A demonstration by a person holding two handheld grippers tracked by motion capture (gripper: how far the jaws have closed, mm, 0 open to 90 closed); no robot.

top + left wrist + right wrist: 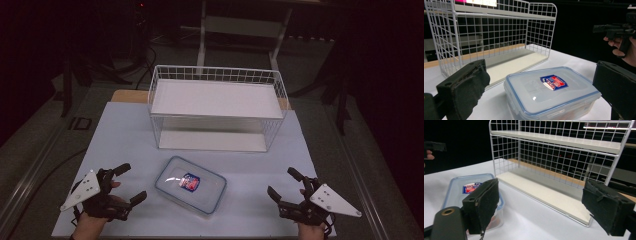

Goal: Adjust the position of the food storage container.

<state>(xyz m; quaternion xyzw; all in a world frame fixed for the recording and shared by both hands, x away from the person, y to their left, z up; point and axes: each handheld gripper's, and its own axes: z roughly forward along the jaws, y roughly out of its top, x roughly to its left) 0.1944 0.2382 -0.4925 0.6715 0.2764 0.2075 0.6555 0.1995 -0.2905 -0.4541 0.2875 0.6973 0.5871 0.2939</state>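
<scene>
Grippers flank the lidded plastic box [190,184] low in the frame's centre, left gripper [128,183] and right gripper [282,183] both spread wide and empty, probably poised to lift it toward the 2-tier wire shelf [216,107] behind.

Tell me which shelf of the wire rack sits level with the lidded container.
The lower shelf of the white wire rack: it rests down at table height just behind the plastic container, while the upper shelf stands well above it. Both are bare.

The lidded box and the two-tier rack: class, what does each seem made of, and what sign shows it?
Lidded box: seemingly clear glossy plastic with a blue rim; you see through it and it reflects light.
Two-tier rack: probably white-coated metal wire, given its thin grid; the shelves look like matte white boards.
</scene>
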